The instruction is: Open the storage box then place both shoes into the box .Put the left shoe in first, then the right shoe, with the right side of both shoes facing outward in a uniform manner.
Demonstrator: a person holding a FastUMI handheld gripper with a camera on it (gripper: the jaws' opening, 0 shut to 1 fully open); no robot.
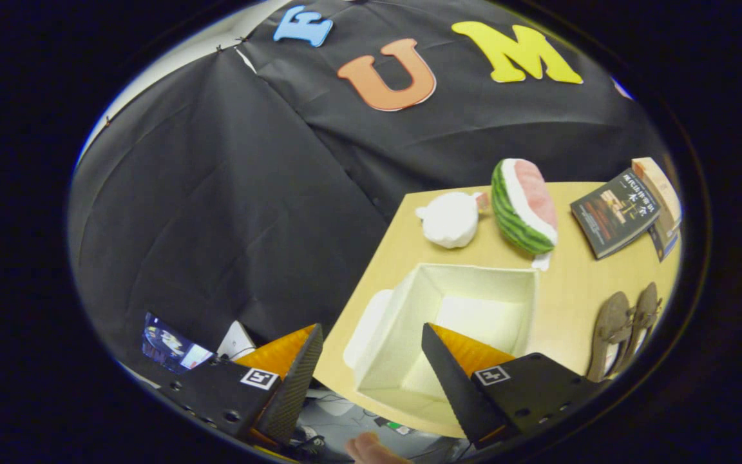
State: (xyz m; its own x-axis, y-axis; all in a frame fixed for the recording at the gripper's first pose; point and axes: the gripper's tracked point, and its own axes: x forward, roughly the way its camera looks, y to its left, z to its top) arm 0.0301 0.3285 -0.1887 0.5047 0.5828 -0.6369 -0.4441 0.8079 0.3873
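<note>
Far to the left, off the table edge, a small lit screen sits low against the black cloth wall, and just right of it the gripper hangs above the near left corner of the pale wooden table, its two fingers spread wide apart with nothing between them but air. Beneath and between those fingers lies the white rectangular fabric storage box, its top already open and its inside bare, with what looks like its white lid lying against its left wall. Beyond the box, toward the far edge, rest a soft white plush lump and, right of it, a plush watermelon slice with green rind and pink flesh. Further right lie a dark paperback book and a tan book beside it. At the near right, well apart from the box, the pair of flat brown shoes lies side by side, untouched. With the box open, the step in hand appears to be fetching the left shoe: the gripper should swing right, keep its fingers wide, straddle one shoe across its narrow middle, and avoid dragging its neighbour, since they touch. Which shoe is the left one cannot be told from here.
</note>
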